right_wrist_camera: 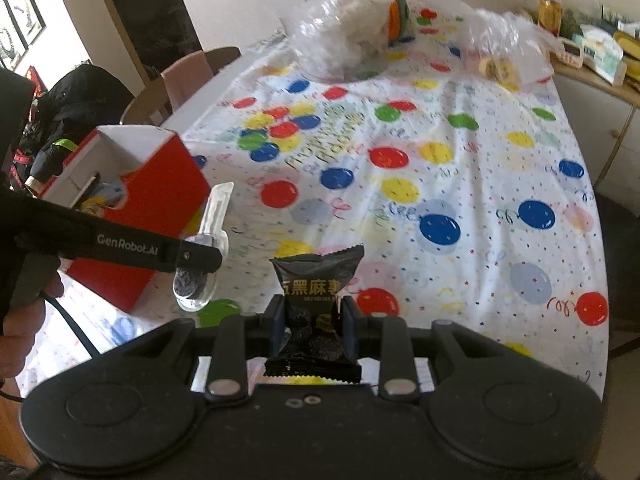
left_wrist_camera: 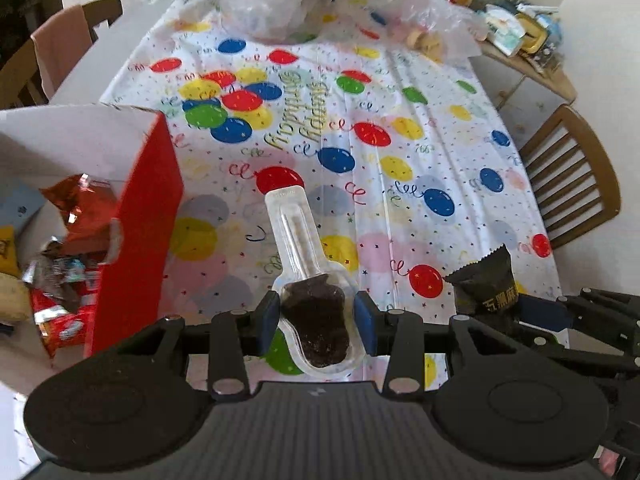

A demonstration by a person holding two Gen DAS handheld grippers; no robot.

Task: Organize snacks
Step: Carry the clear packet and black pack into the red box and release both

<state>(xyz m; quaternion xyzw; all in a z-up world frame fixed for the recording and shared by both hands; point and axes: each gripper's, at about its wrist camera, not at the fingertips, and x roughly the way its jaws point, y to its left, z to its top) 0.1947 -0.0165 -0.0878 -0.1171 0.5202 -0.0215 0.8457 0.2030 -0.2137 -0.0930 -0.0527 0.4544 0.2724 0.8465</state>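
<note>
My left gripper (left_wrist_camera: 316, 320) is shut on a clear spoon-shaped snack pack (left_wrist_camera: 306, 280) with dark filling, held above the balloon tablecloth (left_wrist_camera: 400, 160). The pack also shows in the right wrist view (right_wrist_camera: 200, 256), next to the red box. My right gripper (right_wrist_camera: 310, 326) is shut on a black snack packet (right_wrist_camera: 316, 300) with gold characters; the packet also shows in the left wrist view (left_wrist_camera: 486, 284). A red box (left_wrist_camera: 140, 232) with white inside stands at the left and holds several wrapped snacks (left_wrist_camera: 68, 260). It also shows in the right wrist view (right_wrist_camera: 148, 208).
Clear plastic bags (right_wrist_camera: 344, 32) with items lie at the far end of the table. Wooden chairs (left_wrist_camera: 572, 176) stand on both sides. A side shelf (right_wrist_camera: 592, 56) with bottles and boxes is at the far right. A dark jacket (right_wrist_camera: 80, 100) hangs at the left.
</note>
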